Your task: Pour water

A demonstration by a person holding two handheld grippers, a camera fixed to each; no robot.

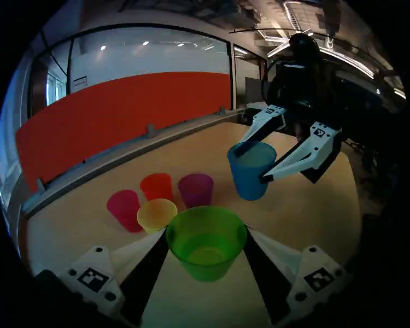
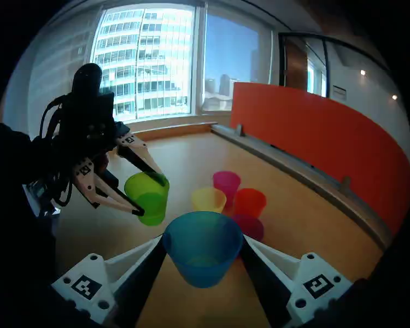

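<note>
A pale wooden table (image 1: 314, 213) is seen stretching across both views, bordered along one side by a long orange wall panel (image 1: 123, 120) with a grey rail at its foot. In the right gripper view, tall windows (image 2: 145, 65) are seen beyond the table's far end.

The left gripper (image 1: 205, 234), white and black with square printed markers on its fingers, is seen from its own camera with its jaws pinching a translucent green plastic cup (image 1: 205, 251) from both sides. The same gripper (image 2: 150, 194) is seen farther off in the right gripper view, held by a dark-sleeved arm (image 2: 13, 164), with the green cup (image 2: 147, 199) gripped roughly upright over the table. A paler patch is visible at the bottom of this cup; whether it is water cannot be told.

The right gripper (image 2: 203, 240) is closed on a translucent blue plastic cup (image 2: 202, 257), one finger pressed to each side. From the left gripper view it (image 1: 252, 161) is seen across the table, with the blue cup (image 1: 251, 169) held roughly upright. The two held cups are apart.

Four smaller plastic cups are clustered on the table near the panel: a pink one (image 1: 124, 208), an orange one (image 1: 157, 187), a purple one (image 1: 195, 188) and a yellow one (image 1: 157, 214), standing close together
</note>
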